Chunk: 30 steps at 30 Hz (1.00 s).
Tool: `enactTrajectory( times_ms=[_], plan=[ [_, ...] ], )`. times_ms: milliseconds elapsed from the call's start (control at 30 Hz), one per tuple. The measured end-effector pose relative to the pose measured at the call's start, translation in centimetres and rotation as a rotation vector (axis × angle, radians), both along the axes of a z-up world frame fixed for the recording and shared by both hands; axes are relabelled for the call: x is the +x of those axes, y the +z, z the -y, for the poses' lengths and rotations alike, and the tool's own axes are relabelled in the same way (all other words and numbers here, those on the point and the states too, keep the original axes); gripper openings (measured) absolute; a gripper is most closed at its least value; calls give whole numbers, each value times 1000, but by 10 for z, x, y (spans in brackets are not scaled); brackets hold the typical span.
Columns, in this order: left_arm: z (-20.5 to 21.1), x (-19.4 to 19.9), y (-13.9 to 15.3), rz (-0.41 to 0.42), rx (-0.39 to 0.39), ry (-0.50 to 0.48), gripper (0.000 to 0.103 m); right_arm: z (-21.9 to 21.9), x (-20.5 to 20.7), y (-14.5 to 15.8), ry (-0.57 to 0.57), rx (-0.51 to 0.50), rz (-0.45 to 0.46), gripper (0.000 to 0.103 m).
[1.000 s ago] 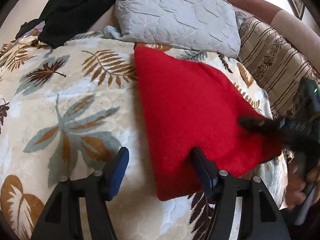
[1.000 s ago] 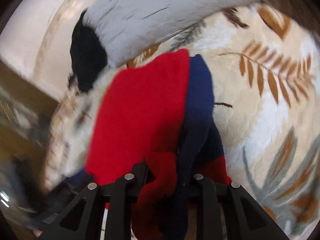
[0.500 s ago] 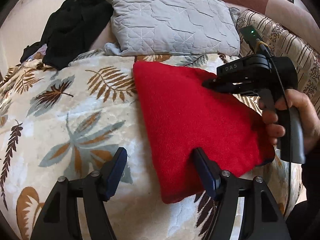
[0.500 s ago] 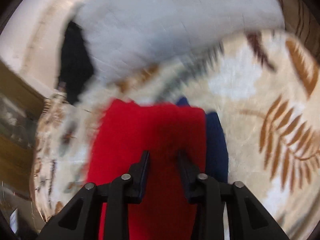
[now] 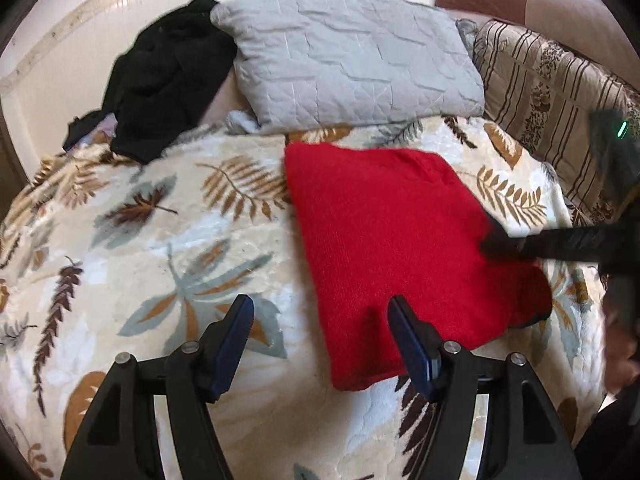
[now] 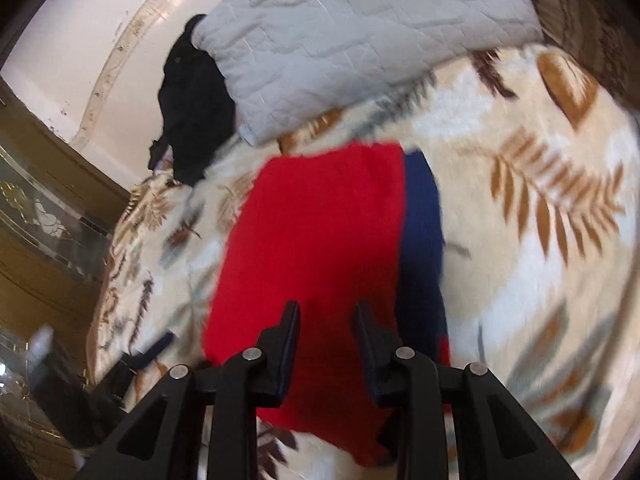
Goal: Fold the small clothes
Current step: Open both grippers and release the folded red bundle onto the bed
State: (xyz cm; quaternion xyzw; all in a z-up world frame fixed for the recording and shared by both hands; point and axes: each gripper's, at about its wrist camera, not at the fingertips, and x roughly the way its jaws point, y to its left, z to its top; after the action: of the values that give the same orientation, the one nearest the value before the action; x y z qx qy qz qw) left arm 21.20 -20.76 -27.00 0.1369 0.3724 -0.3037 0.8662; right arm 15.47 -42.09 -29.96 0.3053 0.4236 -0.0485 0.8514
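Observation:
A red knit garment (image 5: 392,248) lies folded flat on the leaf-patterned blanket (image 5: 168,240). In the right wrist view the red garment (image 6: 316,248) shows a dark blue part (image 6: 422,232) along its right side. My left gripper (image 5: 322,312) is open and empty, low over the blanket, with its right finger over the garment's near edge. My right gripper (image 6: 326,320) is partly open and empty, just above the garment's near end. It also shows blurred at the garment's right edge in the left wrist view (image 5: 496,246).
A grey quilted pillow (image 5: 352,64) lies behind the garment. A black heap of clothes (image 5: 164,76) sits at the back left. A striped floral cushion (image 5: 552,92) and a brown headboard (image 5: 520,0) are at the right. A wooden glass-front cabinet (image 6: 44,240) stands beside the bed.
My right gripper let go of the red and blue fabric, rose over the garment, then came back down at its right edge. My left gripper drew back slightly and stayed open.

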Motion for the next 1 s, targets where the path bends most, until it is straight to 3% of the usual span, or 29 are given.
enactTrajectory(
  times_ms=[67, 133, 267, 333, 400, 433, 467, 633, 1000],
  plan=[
    [-5, -6, 6, 32, 7, 10, 70, 0, -4, -16, -15, 2, -35, 32],
    [-10, -8, 11, 43, 9, 20, 70, 2, -10, -7, -38, 16, -30, 32],
    [-18, -16, 23, 67, 5, 36, 70, -6, -30, 24, -13, 31, 63, 33],
    [-21, -20, 30, 93, 8, 44, 75, -14, -44, 40, 4, 33, 120, 34],
    [-25, -25, 39, 120, 3, 51, 76, -18, -55, 53, -7, 29, 157, 56],
    [-26, -27, 42, 129, 0, 54, 76, -20, -62, 60, -16, 27, 179, 77],
    [-29, -29, 46, 138, -3, 59, 77, -22, -71, 68, -31, 18, 212, 78],
    [-35, -37, 62, 187, 7, 102, 88, -34, -96, 97, -29, -30, 284, 78],
    [-46, -42, 81, 211, -40, 149, 90, -48, -126, 116, -24, -83, 317, 78]
  ],
)
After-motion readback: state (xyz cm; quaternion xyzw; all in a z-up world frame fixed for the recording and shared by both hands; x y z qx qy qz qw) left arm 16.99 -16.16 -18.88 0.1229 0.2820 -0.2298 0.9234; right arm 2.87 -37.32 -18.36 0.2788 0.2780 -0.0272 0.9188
